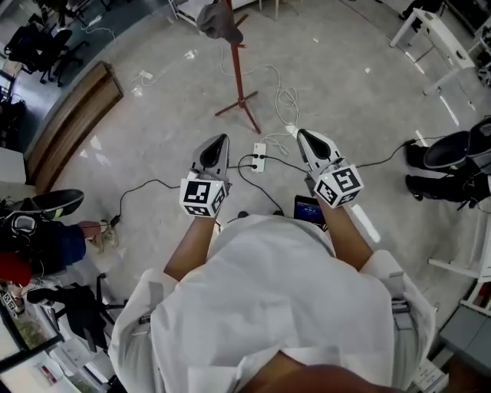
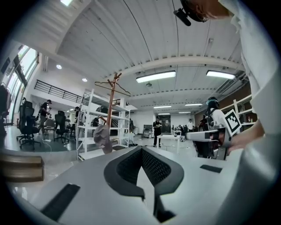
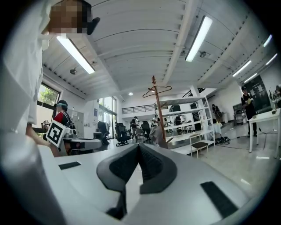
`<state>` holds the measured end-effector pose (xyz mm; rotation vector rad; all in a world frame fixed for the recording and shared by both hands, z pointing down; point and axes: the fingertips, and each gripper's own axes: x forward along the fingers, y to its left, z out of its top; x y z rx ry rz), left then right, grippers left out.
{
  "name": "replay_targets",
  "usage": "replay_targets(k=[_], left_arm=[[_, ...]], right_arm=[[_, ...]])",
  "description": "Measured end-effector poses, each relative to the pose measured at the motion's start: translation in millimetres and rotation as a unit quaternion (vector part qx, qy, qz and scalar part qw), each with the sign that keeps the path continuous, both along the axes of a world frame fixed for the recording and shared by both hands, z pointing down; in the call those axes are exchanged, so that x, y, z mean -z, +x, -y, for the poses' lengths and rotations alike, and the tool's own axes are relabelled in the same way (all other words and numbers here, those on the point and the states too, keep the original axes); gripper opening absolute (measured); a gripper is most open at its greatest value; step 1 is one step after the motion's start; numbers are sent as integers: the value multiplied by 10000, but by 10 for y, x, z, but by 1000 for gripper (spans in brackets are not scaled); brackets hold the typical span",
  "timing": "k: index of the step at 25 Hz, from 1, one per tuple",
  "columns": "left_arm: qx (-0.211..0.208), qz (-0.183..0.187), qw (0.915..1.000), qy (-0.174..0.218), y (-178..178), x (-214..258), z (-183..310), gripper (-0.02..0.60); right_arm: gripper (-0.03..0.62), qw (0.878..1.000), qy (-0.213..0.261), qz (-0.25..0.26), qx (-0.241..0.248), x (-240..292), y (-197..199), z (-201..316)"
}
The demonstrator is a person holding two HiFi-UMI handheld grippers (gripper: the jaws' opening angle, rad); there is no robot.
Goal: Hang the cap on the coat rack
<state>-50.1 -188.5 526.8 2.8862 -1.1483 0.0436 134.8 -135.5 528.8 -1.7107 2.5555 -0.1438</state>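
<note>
While one cap (image 1: 220,23) hangs on one coat rack (image 1: 238,73), left gripper (image 1: 222,140) and right gripper (image 1: 301,133) both clench empty.

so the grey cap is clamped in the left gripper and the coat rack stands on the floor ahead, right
Not quite. The left gripper is shut on nothing. The grey cap already hangs on the coat rack, as the left gripper view shows. The rack does stand on the floor ahead.
</note>
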Motion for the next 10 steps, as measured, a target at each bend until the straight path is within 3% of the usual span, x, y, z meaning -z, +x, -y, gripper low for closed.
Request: replay_targets(k=[5, 10], left_arm=[[-346, -66, 9994, -58, 342, 73, -232, 6], [-149, -194, 9996, -138, 663, -85, -158, 6]], right_arm=[[21, 9999, 15, -117, -32, 73, 370, -101], [21, 9997, 175, -15, -140, 54, 842, 21]])
